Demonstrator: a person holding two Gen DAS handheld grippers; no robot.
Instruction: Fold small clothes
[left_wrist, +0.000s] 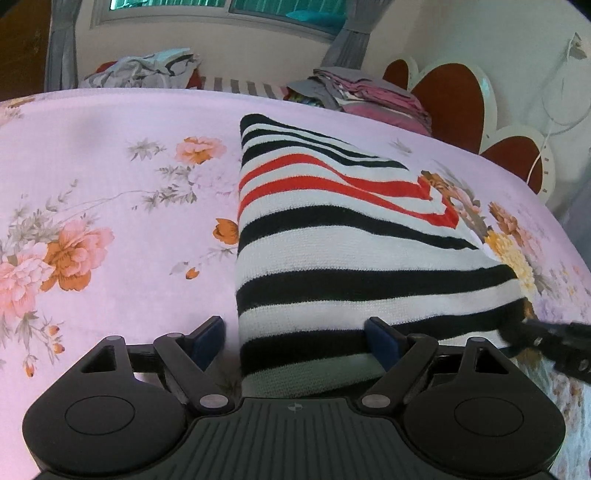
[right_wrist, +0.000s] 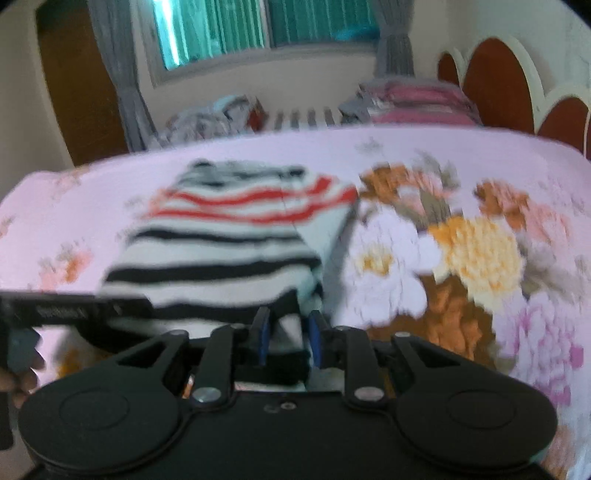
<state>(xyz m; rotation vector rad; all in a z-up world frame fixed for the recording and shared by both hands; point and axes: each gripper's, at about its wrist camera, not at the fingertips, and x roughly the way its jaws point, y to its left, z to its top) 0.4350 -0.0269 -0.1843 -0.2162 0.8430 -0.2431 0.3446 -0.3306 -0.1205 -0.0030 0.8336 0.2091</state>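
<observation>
A small knitted sweater (left_wrist: 332, 240) with black, white and red stripes lies folded on the pink floral bedsheet (left_wrist: 110, 184). My left gripper (left_wrist: 295, 332) is open, its blue pads either side of the sweater's near left corner. My right gripper (right_wrist: 286, 328) is closed on the sweater's near right edge (right_wrist: 288, 325), with cloth pinched between the blue pads. The sweater also shows blurred in the right wrist view (right_wrist: 229, 240). The right gripper shows at the right edge of the left wrist view (left_wrist: 546, 339). The left gripper shows at the left of the right wrist view (right_wrist: 55, 310).
A stack of folded pink and grey clothes (left_wrist: 369, 92) sits at the far right of the bed. A loose heap of clothes (left_wrist: 147, 70) lies at the far left. A red and white headboard (left_wrist: 461, 96) stands at the right. A window and grey curtains are behind.
</observation>
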